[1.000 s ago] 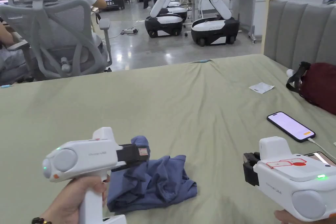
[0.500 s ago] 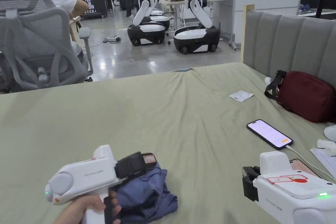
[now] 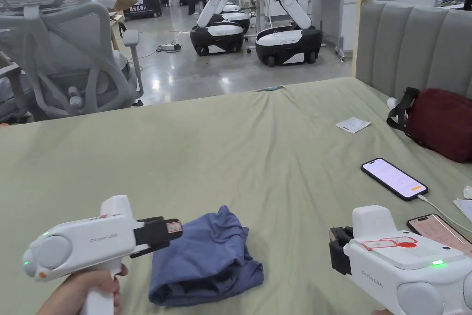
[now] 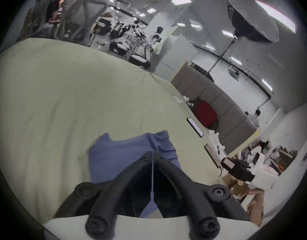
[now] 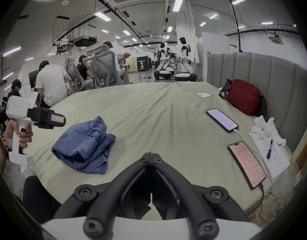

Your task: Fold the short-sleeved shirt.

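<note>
The short-sleeved shirt (image 3: 207, 260) is blue and lies crumpled in a loose heap on the green bed sheet (image 3: 239, 145), near the front edge. My left gripper (image 3: 174, 235) hovers just left of the heap, apart from it. In the left gripper view its jaws (image 4: 152, 152) meet at the tips with nothing between them, and the shirt (image 4: 128, 150) lies beyond. My right gripper (image 3: 333, 249) hangs at the lower right, well clear of the shirt, with its jaws also closed on nothing (image 5: 151, 154). The right gripper view has the shirt (image 5: 85, 145) and the left gripper (image 5: 61, 120) at its left.
Two phones (image 3: 394, 178) (image 3: 440, 233) on a white cable lie at the right, with papers and a pen (image 5: 268, 148) beside them. A red bag (image 3: 442, 122) leans on the grey headboard (image 3: 415, 44). A paper slip (image 3: 352, 124) lies farther back. An office chair (image 3: 60, 53) and wheeled robots (image 3: 286, 44) stand beyond the bed.
The left gripper, earlier holding a bunch of the shirt up, has let it go and drawn back to the left. The shirt has settled into a heap. The right gripper has barely moved.
</note>
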